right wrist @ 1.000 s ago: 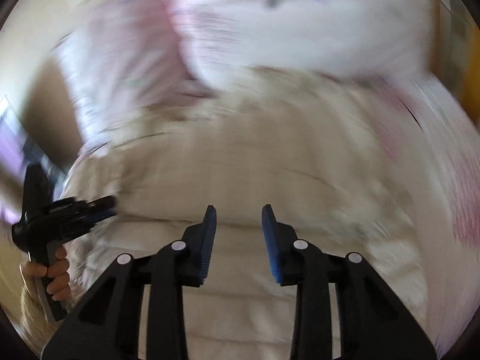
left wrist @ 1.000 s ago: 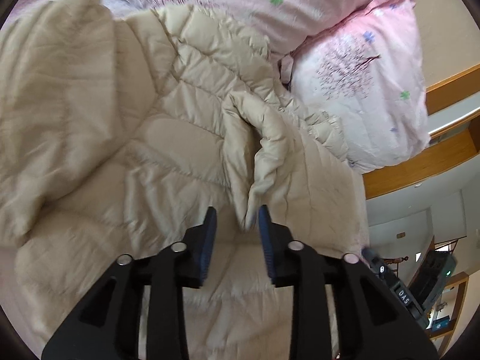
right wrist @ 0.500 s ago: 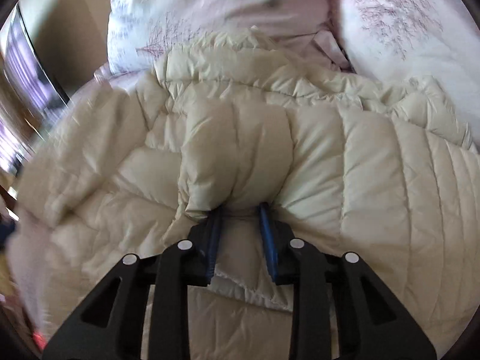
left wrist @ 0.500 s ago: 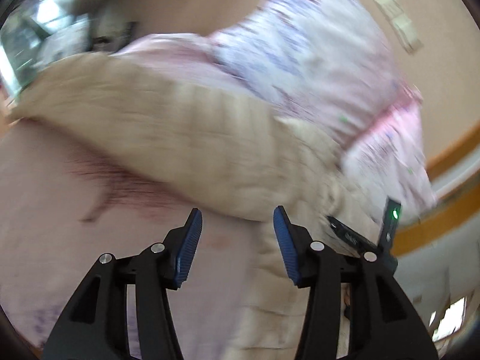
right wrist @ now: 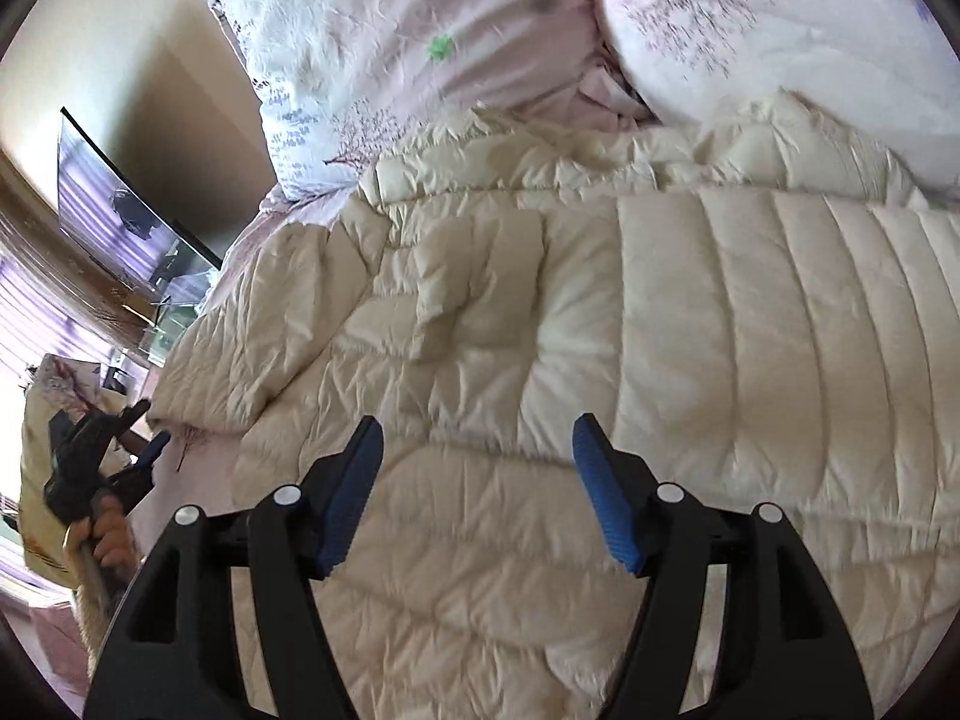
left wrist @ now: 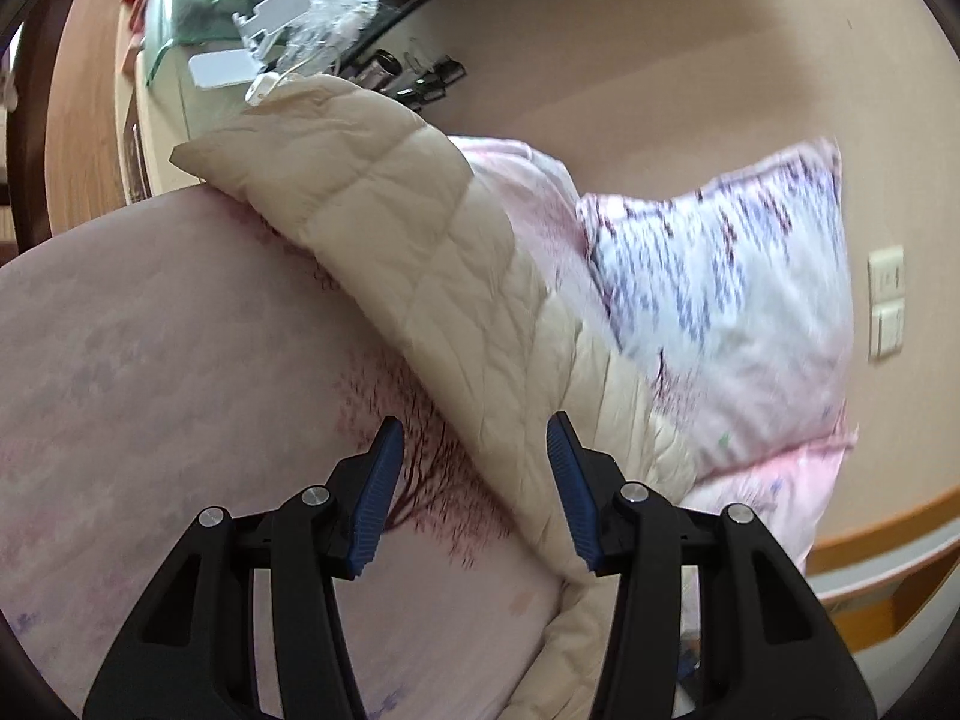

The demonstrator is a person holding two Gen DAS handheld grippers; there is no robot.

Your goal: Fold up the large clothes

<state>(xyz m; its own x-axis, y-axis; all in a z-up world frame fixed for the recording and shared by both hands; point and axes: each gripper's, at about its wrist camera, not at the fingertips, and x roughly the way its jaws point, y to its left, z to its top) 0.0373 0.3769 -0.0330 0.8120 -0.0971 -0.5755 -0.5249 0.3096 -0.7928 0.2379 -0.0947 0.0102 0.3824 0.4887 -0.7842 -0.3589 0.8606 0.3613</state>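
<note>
A cream quilted puffer jacket (right wrist: 660, 300) lies spread over the pink bed. My right gripper (right wrist: 478, 423) hovers over its middle. Its jaws are opening wide and nothing is between them; a small folded flap (right wrist: 474, 294) lies loose ahead of it. My left gripper (left wrist: 474, 423) is open at the jacket's left edge. That puffy edge (left wrist: 390, 228) runs diagonally across the sheet and passes between the jaws near the right pad (left wrist: 570, 492), without being pinched. In the right wrist view a hand (right wrist: 108, 534) holds the left gripper (right wrist: 147, 423) at the far left.
Two flowered pink-and-white pillows (right wrist: 420, 36) lean against the wall behind the jacket. The pink printed bedsheet (left wrist: 150, 360) lies bare left of the jacket. A glass-topped bedside table (left wrist: 198, 12) holds small items. A wall switch (left wrist: 887, 306) and a wooden rail (left wrist: 888, 528) are at the right.
My right gripper was shut on a puffy fold half a second ago; it has let go and opened wide. My left gripper left the sleeve, swung left to the jacket's edge and opened wider.
</note>
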